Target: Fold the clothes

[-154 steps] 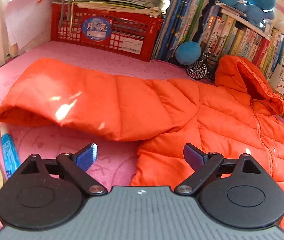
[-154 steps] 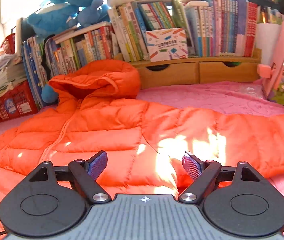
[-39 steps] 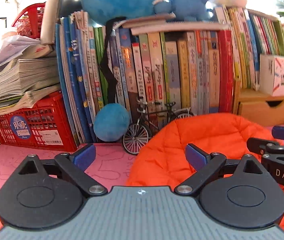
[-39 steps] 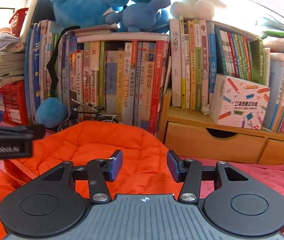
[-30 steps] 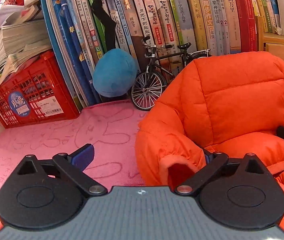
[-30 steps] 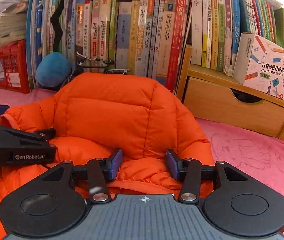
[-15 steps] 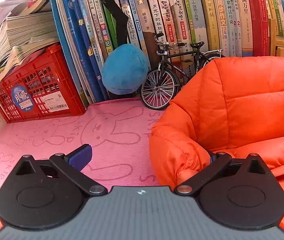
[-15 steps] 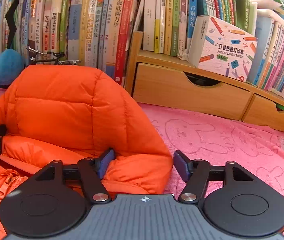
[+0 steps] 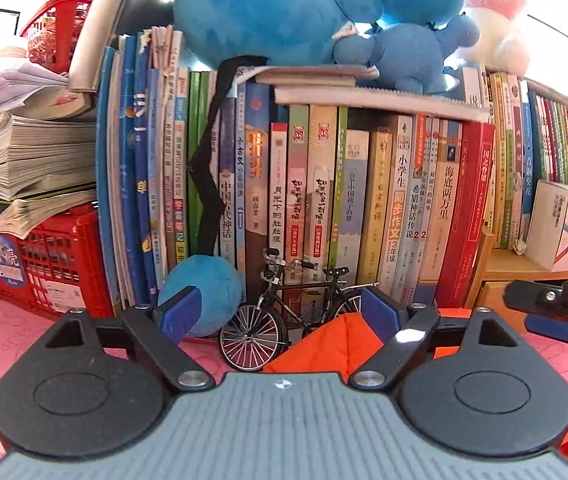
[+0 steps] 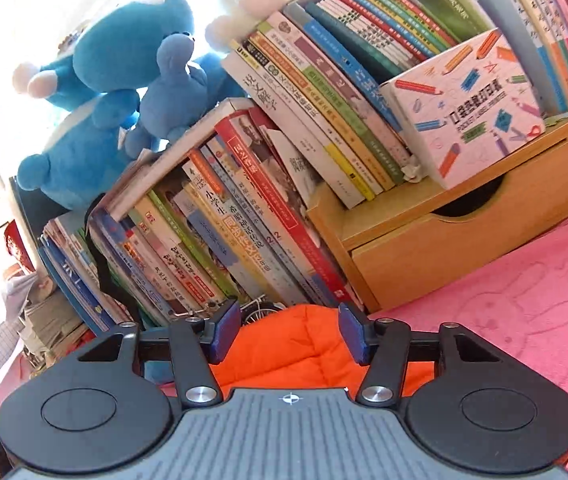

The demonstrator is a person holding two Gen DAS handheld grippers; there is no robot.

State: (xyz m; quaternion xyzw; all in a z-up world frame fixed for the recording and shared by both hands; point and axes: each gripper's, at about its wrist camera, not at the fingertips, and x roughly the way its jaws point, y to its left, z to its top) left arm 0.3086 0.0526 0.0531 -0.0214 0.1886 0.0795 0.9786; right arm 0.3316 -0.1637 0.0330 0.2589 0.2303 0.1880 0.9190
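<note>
Jacket hood (image 10: 304, 360) | fold-down step started | right gripper (image 10: 286, 328) just closed, pinched it | left gripper (image 9: 277, 312) just narrowed, spread loose | next needed: flip onto chest

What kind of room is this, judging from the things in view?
Probably a child's bedroom or study corner: a long row of children's books, blue plush toys on top, and a pink rabbit-print mat under the orange jacket.

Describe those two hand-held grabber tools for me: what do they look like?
Both match. The left gripper and right gripper each have a ribbed grey body marked with a small round crosshair emblem, two round black discs, and black link arms with silver pivot screws. The jaws end in ridged blue pads. White lettering shows on one black housing edge. No cables, hands or sleeves show.
</note>
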